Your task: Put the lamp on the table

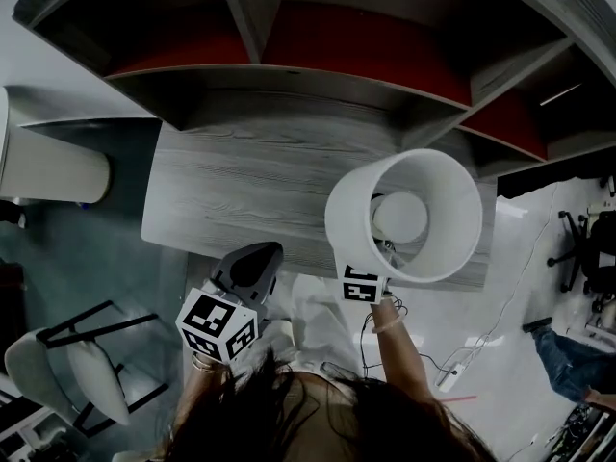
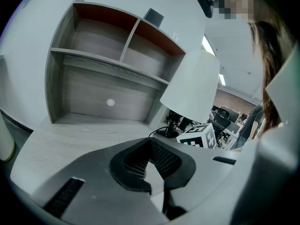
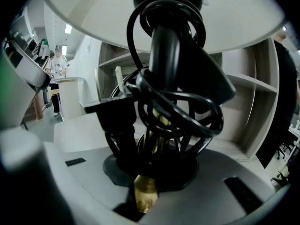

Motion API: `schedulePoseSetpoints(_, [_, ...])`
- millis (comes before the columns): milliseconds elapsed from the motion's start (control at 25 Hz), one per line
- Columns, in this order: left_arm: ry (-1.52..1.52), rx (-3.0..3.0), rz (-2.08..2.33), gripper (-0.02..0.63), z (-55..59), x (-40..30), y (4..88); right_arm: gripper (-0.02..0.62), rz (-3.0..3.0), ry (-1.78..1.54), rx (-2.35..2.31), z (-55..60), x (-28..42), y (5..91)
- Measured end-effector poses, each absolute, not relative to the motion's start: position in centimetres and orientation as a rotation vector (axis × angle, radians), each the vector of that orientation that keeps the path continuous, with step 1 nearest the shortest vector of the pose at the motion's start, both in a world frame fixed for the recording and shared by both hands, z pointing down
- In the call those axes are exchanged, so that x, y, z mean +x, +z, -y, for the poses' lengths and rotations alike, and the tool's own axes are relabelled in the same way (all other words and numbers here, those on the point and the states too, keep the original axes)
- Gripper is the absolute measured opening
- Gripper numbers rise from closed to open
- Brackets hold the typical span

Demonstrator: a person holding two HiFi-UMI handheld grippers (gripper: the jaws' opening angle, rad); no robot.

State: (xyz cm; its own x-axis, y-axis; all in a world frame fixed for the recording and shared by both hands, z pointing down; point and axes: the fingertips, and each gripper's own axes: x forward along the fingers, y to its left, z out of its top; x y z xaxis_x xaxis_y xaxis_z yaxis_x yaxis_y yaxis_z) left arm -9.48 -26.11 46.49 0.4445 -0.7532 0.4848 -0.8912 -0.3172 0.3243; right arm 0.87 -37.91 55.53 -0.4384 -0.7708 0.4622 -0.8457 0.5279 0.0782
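Right gripper [image 3: 149, 175] jaws clamp the lamp [image 1: 404, 218] by its brass stem, axis upright over the worktop [image 1: 250, 181] near-right edge, touchdown unclear, so the move is straight down; left gripper [image 1: 248, 269] jaws closed, empty.

Probably open-plan office: wheeled chair [image 1: 580, 242], ceiling strip lights [image 2: 206, 43], grey wood-grain worktop [image 1: 241, 181] beneath cubbyhole shelf unit [image 2: 117, 55], trailing floor cable [image 1: 521, 285].

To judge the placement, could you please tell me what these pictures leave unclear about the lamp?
- Lamp base: in the head view the white shade hides it; in the left gripper view it is small and dark, so contact with the table is unclear.
- Brass stem: in the right gripper view the coiled cord covers most of it.
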Motion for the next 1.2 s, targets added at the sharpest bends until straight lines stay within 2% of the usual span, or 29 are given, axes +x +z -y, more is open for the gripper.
schedulePoseSetpoints(1200, [0.426,2.096,1.327,0.005,27.0,-8.7,49.6,0.074,2.300,0.232,1.340,41.3,1.6,59.9])
